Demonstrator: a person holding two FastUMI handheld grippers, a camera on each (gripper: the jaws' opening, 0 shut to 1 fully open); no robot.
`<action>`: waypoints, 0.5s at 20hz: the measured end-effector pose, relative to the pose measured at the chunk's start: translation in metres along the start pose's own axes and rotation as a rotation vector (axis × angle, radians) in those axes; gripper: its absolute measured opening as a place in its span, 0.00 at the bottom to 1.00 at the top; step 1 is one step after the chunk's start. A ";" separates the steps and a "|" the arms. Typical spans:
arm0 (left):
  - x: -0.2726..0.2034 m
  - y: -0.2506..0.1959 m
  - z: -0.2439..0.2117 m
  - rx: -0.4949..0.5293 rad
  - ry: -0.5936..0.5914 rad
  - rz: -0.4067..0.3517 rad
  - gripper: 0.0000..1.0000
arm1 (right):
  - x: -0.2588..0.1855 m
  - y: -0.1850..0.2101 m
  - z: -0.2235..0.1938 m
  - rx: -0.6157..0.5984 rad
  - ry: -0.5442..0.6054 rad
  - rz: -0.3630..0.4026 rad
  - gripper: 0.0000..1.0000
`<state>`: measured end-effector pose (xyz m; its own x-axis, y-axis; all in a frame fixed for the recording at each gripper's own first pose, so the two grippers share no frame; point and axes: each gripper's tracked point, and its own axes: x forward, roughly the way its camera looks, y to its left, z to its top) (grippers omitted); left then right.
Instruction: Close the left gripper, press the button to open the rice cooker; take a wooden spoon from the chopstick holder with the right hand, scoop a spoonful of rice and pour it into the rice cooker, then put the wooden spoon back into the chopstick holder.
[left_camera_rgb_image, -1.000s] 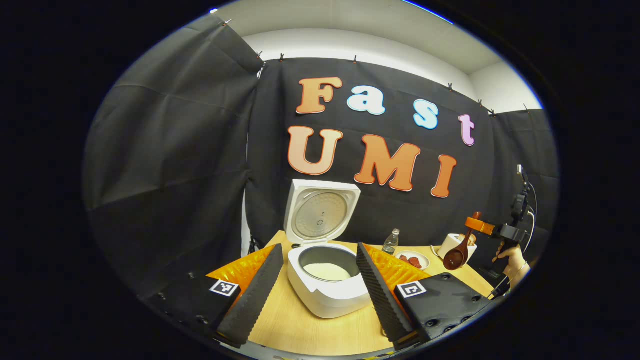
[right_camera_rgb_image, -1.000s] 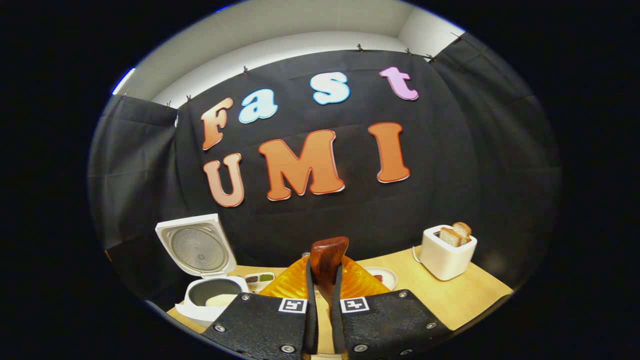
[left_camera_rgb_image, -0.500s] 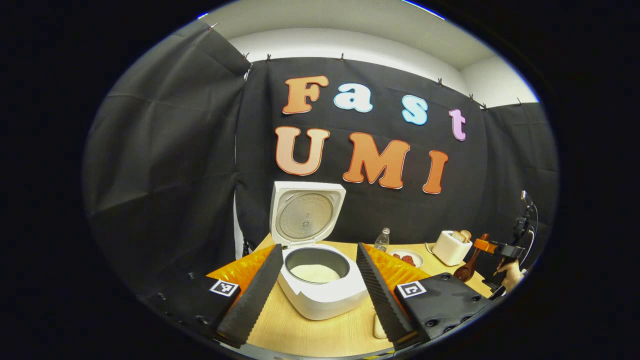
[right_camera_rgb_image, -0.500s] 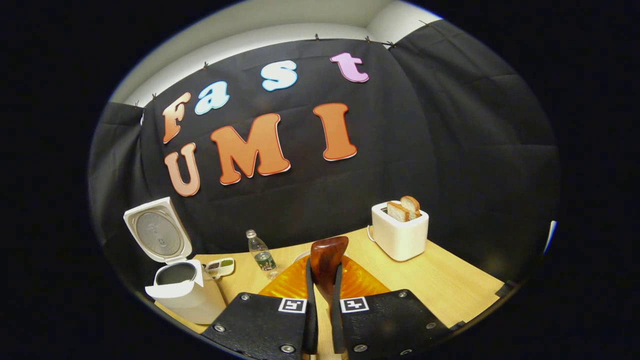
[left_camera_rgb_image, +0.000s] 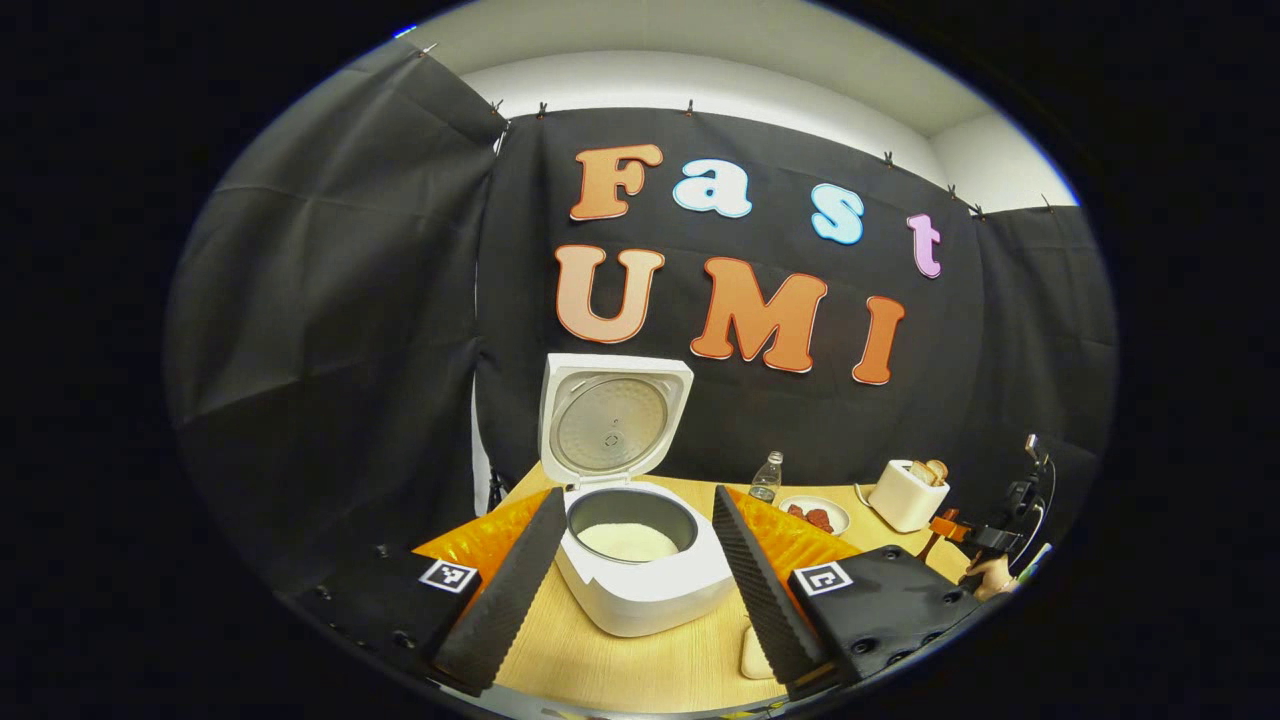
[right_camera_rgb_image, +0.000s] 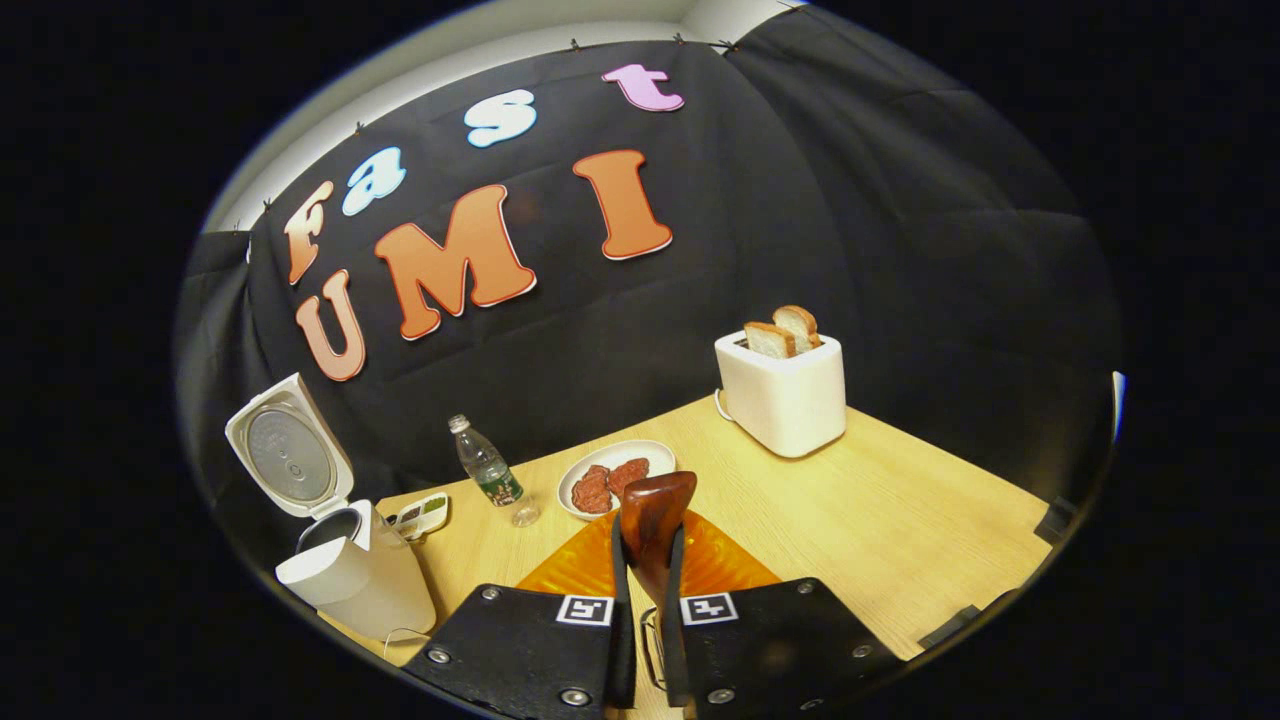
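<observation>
The white rice cooker (left_camera_rgb_image: 640, 590) stands with its lid (left_camera_rgb_image: 612, 425) up and white rice (left_camera_rgb_image: 628, 541) in the pot. My left gripper (left_camera_rgb_image: 635, 600) hangs open in front of it, fingers wide apart and holding nothing. My right gripper (right_camera_rgb_image: 648, 585) is shut on the dark wooden spoon (right_camera_rgb_image: 655, 510), whose handle end sticks up between the fingers. In the left gripper view the right gripper (left_camera_rgb_image: 952, 527) sits low at the far right, held by a hand (left_camera_rgb_image: 985, 576). The spoon's bowl is hidden. In the right gripper view the cooker (right_camera_rgb_image: 345, 580) is at the far left.
On the wooden table (right_camera_rgb_image: 900, 510) stand a white toaster (right_camera_rgb_image: 785, 390) with two bread slices, a plate (right_camera_rgb_image: 600, 465) of red food, a water bottle (right_camera_rgb_image: 485, 470) and a small divided dish (right_camera_rgb_image: 422, 514). A small cream object (left_camera_rgb_image: 752, 652) lies near my left gripper's right finger.
The right gripper has dropped lower and swung right, away from the cooker, still holding the spoon; its view now tilts down onto the table. The left gripper has barely moved.
</observation>
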<state>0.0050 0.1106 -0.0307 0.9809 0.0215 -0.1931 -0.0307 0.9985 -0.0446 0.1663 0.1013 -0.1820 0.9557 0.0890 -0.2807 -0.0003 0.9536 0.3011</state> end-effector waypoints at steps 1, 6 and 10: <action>0.000 0.000 0.002 0.000 -0.005 -0.002 0.99 | 0.000 -0.003 -0.004 0.009 0.008 -0.001 0.11; 0.003 0.003 0.016 0.007 -0.040 0.009 1.00 | -0.005 -0.025 -0.019 0.054 0.022 -0.031 0.21; 0.014 -0.002 0.027 0.005 -0.055 -0.005 1.00 | -0.018 -0.054 -0.007 0.032 0.013 -0.117 0.54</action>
<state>0.0238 0.1102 -0.0071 0.9902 0.0187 -0.1383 -0.0245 0.9989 -0.0406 0.1470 0.0506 -0.1996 0.9447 -0.0184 -0.3276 0.1206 0.9480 0.2944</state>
